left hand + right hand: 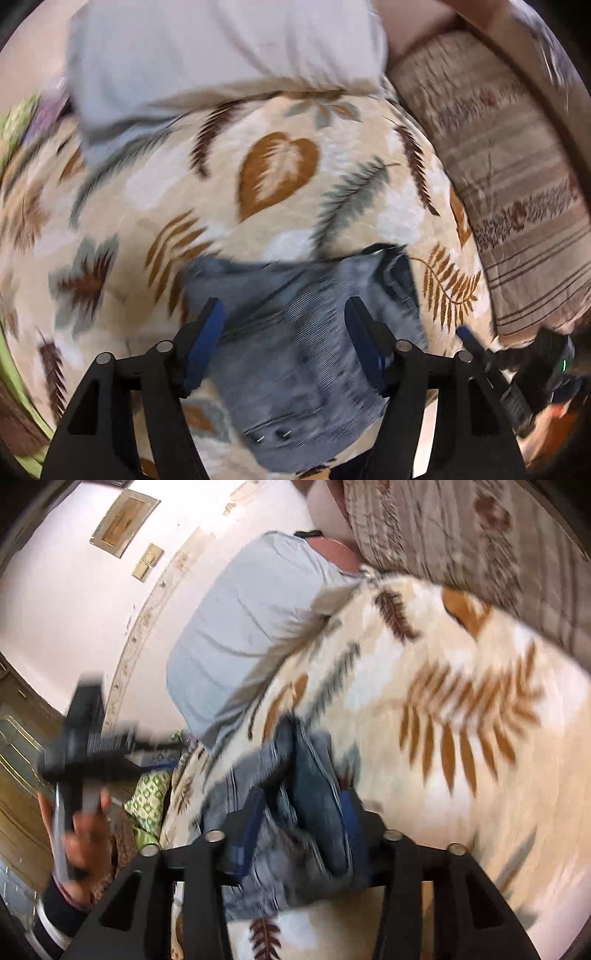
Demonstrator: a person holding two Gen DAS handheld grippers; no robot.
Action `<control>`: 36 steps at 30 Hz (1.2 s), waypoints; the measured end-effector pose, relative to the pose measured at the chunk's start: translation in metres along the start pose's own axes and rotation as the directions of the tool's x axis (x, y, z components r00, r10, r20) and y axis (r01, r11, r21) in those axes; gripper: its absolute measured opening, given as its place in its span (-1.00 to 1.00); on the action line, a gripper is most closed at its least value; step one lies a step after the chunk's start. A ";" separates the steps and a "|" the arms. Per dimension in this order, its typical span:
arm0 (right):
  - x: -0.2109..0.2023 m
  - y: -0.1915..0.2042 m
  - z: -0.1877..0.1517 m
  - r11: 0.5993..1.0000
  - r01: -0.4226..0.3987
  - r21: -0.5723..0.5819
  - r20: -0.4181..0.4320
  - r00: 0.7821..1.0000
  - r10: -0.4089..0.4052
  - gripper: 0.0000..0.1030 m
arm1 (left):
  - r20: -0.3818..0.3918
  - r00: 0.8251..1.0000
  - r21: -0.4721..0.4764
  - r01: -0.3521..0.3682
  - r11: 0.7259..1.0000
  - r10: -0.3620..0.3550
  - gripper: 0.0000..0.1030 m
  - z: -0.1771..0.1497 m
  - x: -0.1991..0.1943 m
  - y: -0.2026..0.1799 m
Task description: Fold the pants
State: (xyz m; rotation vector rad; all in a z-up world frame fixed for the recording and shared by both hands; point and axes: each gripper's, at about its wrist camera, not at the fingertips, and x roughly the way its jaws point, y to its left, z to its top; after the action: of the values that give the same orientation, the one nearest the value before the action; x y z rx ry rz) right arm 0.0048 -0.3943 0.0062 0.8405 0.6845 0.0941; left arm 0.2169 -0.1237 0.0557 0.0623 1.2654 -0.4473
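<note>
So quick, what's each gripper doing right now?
Left gripper: open, above the jeans, holding nothing.
Right gripper: closed on the jeans.

No legible text, labels, brands or numbers anywhere in either view; wall frames too blurred and small to show any lettering.
</note>
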 end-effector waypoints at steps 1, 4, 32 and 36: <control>0.006 0.003 0.006 1.000 -0.008 -0.008 -0.017 1.000 0.007 0.18 | -0.007 1.000 -0.036 0.021 0.999 -0.022 0.32 -0.003 0.002 0.011; 0.043 0.017 0.027 0.998 0.010 -0.059 -0.099 0.995 -0.016 0.22 | -0.036 0.994 -0.160 0.099 0.982 -0.106 0.32 -0.021 0.018 0.041; 0.141 -0.015 0.035 0.973 0.126 -0.193 -0.281 0.943 -0.177 -0.84 | -0.039 0.999 -0.211 0.027 0.977 -0.036 -0.12 -0.046 0.090 0.051; 0.139 -0.024 0.036 0.980 0.130 -0.149 -0.283 0.944 -0.168 -0.56 | -0.036 0.997 -0.250 0.061 0.966 -0.072 -0.11 -0.047 0.081 0.060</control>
State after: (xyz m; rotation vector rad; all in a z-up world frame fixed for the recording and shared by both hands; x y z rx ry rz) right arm 0.1315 -0.3871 -0.0662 0.6536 1.0109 0.1271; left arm 0.2142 -0.0790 -0.0457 -0.1839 1.3621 -0.3432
